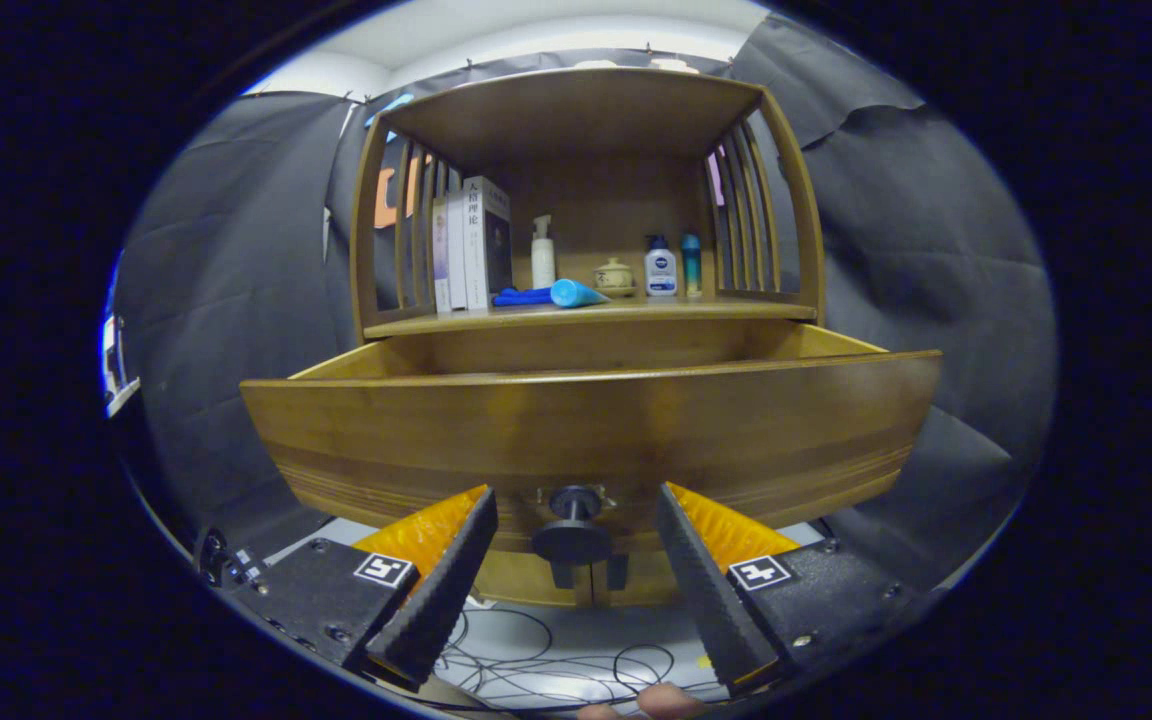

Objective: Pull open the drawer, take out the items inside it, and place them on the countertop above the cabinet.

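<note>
Gripper view looks straight at a wooden cabinet (586, 200) with its drawer (586, 420) pulled out toward the camera. The gripper (576, 535) stands wide open, its two fingers (446, 580) spread either side of the drawer's dark round knob (573, 538), which sits between them with a clear gap on each side; neither finger touches it and nothing is held. The inside of the drawer is hidden behind its tall front panel, so I cannot tell what lies in it. At twelve o'clock from the knob, on the worktop (736, 308) above the drawer, stand upright books (471, 245) toward ten o'clock, a white pump bottle (543, 255) beside them, a blue tube (576, 293) lying on its side, a small lidded jar (614, 276), and two small bottles (671, 267) toward one o'clock. At six o'clock, under the fingers, loose cables (546, 660) trail across a pale floor, and a fingertip (661, 700) shows just below them.
</note>
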### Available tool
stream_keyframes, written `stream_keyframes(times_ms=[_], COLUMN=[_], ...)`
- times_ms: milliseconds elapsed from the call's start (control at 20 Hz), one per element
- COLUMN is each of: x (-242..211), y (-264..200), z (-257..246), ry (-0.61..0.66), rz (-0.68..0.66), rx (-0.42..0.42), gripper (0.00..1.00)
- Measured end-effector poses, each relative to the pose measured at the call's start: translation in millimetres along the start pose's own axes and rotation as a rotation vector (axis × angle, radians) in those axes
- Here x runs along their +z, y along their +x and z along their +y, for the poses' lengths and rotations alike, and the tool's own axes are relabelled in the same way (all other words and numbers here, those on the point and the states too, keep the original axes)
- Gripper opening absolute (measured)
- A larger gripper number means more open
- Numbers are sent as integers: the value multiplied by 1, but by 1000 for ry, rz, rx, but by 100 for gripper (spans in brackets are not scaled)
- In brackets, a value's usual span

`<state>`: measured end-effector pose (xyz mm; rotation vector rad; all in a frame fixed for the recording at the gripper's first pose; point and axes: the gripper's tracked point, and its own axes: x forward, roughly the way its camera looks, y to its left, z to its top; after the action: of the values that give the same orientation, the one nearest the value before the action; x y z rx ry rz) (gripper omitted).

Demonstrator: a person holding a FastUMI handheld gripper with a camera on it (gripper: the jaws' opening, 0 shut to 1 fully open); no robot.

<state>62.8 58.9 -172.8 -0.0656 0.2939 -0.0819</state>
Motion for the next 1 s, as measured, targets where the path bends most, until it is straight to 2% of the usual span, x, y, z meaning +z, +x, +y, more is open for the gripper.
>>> stream_keyframes(times_ms=[350, 650, 1000], x=[4, 7, 22], y=[11, 18, 57], z=[0, 3, 3], ry=[1, 12, -7], rz=[-39, -47, -42], rx=[-57, -56, -64], gripper=[98, 100, 100])
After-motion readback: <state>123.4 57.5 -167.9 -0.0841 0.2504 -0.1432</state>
